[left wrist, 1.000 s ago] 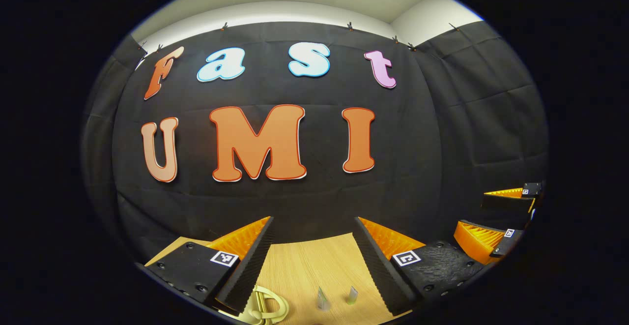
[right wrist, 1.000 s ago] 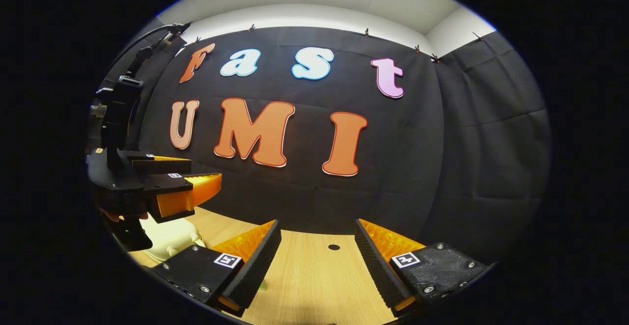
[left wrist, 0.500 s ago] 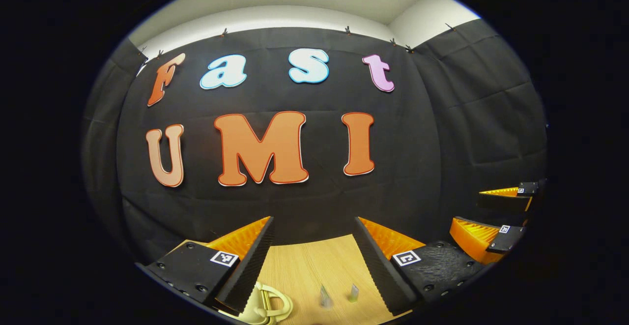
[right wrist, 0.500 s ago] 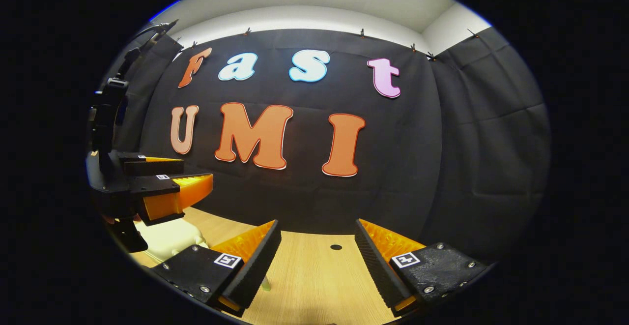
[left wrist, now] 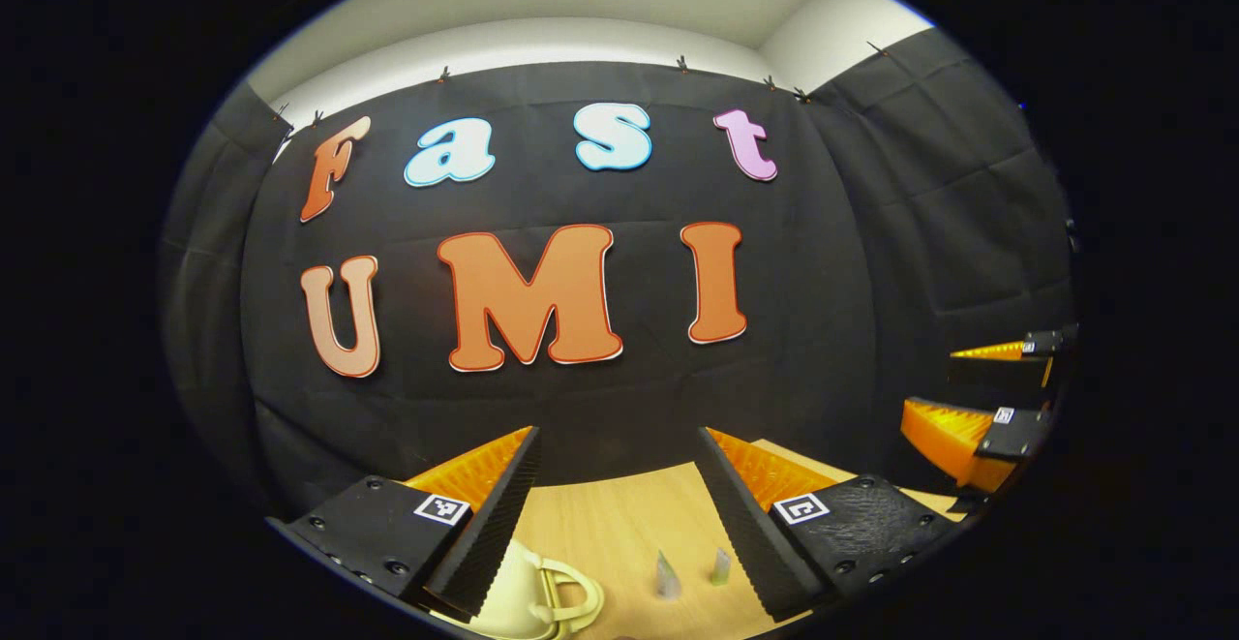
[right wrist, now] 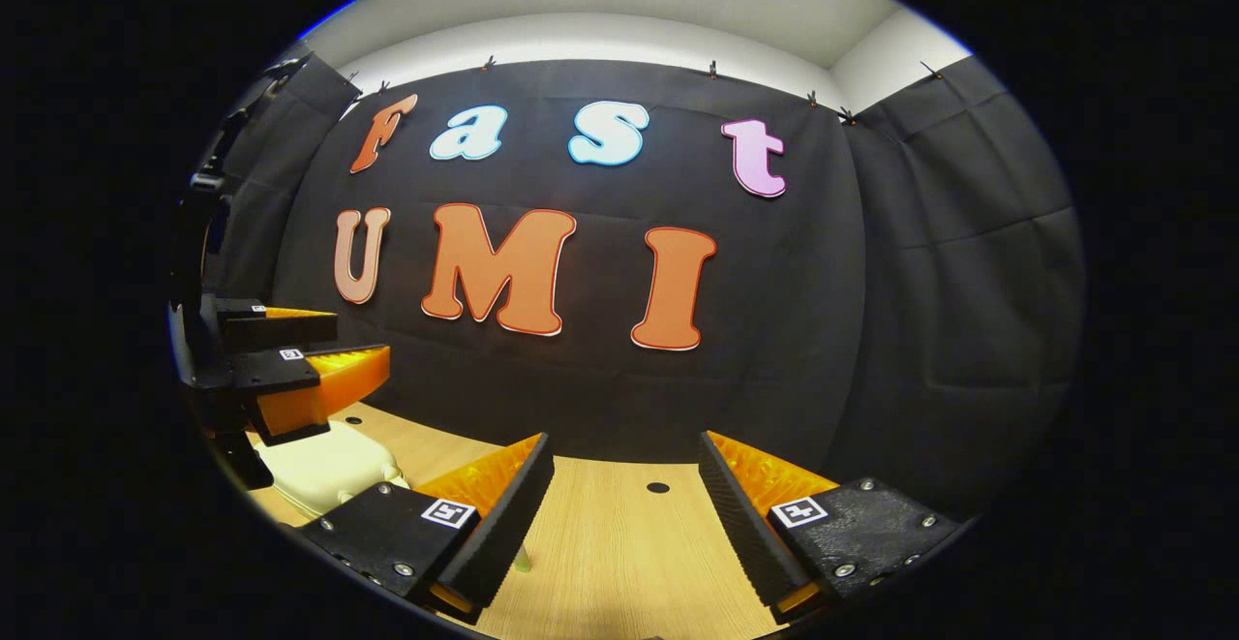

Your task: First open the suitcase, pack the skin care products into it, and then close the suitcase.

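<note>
- While both grippers hang above the wooden table (right wrist: 619, 543) with nothing between their fingers, the cream suitcase (right wrist: 324, 471) lies low and to the left of the right gripper (right wrist: 624, 495), and just below and slightly left of the left gripper (left wrist: 615, 490).
- In the left gripper view, the suitcase's rounded end with its looped handle (left wrist: 571, 596) pokes out beside the left finger, so the left gripper looks like the nearer one for opening it.
- In the right gripper view, the left gripper (right wrist: 310, 369) sits directly over the suitcase, its fingers spread and apart from the shell.
- The right gripper's fingers are likewise spread wide with only bare tabletop between them; the left gripper view catches the right gripper (left wrist: 978, 398) well off to the right edge, also parted.
- The suitcase appears closed: a smooth, pale cream, glossy, hard-looking shell with rounded corners. Which way its long side runs I cannot tell, since too little of it shows.
- Two small pointed tubes (left wrist: 666, 577), likely the skin care products, stand upright on the table between the left gripper's fingers, just right of the suitcase handle.
- My judgement: the task is at its start, and the coming move needs the left gripper to drop down and leftward toward the handle end or lid edge.
</note>
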Tool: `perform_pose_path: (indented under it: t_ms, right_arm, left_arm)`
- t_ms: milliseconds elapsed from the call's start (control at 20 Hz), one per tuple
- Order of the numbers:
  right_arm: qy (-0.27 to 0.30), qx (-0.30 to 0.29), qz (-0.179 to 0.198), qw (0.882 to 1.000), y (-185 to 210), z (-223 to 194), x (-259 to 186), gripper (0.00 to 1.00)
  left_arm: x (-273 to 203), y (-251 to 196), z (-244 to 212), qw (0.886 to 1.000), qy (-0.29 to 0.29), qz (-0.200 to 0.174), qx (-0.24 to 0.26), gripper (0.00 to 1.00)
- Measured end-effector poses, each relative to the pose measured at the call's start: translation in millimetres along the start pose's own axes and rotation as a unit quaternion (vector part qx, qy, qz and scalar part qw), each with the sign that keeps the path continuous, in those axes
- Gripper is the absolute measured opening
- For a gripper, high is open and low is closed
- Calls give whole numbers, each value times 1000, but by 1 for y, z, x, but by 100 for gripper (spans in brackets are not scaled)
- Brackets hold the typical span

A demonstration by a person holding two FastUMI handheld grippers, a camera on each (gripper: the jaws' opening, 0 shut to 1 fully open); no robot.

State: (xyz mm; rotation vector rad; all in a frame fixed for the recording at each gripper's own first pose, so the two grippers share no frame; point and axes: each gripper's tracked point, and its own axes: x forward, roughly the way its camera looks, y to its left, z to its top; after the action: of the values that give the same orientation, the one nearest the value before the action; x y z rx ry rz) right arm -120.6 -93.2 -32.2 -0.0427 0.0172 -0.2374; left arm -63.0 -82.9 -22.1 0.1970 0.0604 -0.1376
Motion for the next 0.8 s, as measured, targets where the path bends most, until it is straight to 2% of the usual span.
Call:
perform_pose_path:
  t_ms: [200, 400, 500, 550, 800]
  right_arm:
    - [13, -1, -2, 1000, -4, -16, 3, 92]
    - [34, 6, -1, 999, -8, -39, 10, 96]
    - [44, 8, 1, 999, -7, -51, 14, 96]
    - [50, 6, 3, 999, -5, -58, 14, 95]
    - [75, 5, 22, 997, 6, -86, 20, 96]
  left_arm:
    - [-9, 4, -46, 998, 38, -8, 54, 99]
    - [-10, 2, -102, 989, 76, -22, 126, 98]
    - [0, 6, -131, 982, 99, -26, 159, 100]
    - [3, 7, -145, 978, 109, -27, 176, 98]
    - [4, 4, -213, 952, 156, -39, 262, 98]
